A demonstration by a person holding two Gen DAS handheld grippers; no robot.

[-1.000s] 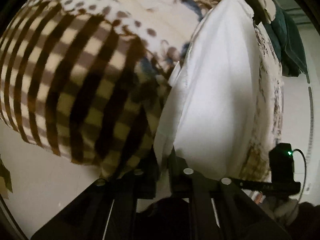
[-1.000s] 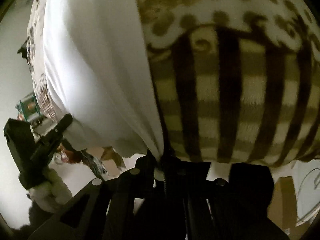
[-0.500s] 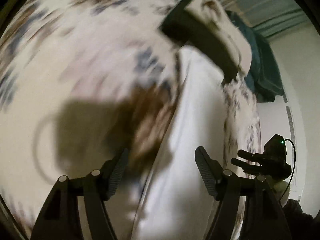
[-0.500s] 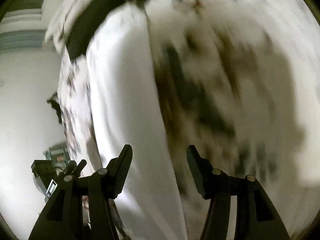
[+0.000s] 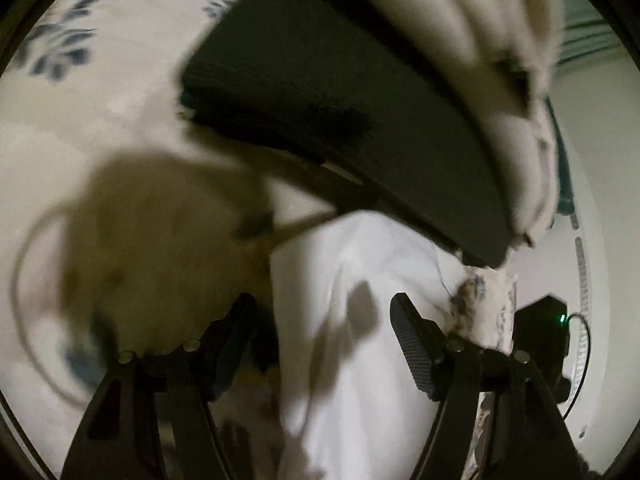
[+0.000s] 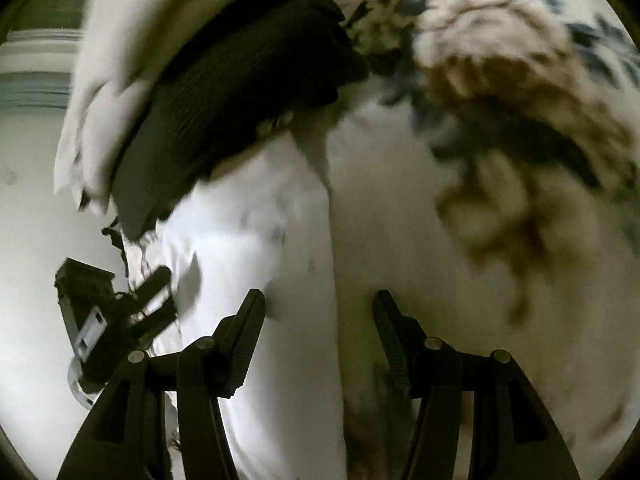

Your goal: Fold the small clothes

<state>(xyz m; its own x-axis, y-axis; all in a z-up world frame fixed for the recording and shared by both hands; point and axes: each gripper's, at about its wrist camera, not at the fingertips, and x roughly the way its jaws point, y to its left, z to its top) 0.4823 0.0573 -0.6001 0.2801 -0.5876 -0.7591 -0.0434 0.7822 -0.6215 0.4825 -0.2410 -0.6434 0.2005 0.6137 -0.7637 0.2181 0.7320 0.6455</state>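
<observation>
Left wrist view showed my left gripper [image 5: 322, 344] with its jaws wide apart and nothing pinched in them. My right gripper [image 6: 318, 340] stood the same way, jaws apart and empty, with only cloth far under the gap.

What could have gone wrong, I thought, was this. Both views were smeared, so I could have closed on the wrong cloth. The smooth white sheet [image 5: 360, 360] lay right under both claws, and a grab there would have pulled up the bedding and not the clothes. The folded dark knit cloth [image 5: 360, 100] sat close by on the flowered cream bed cover [image 5: 100, 80], and a bump could have knocked its fold loose.

The soft fuzzy cream-and-brown garment [image 6: 512, 128] lay in a loose heap on the bed cover, to the right in the right wrist view. It looked bunched, not flat. Its edges were too blurred to tell.
</observation>
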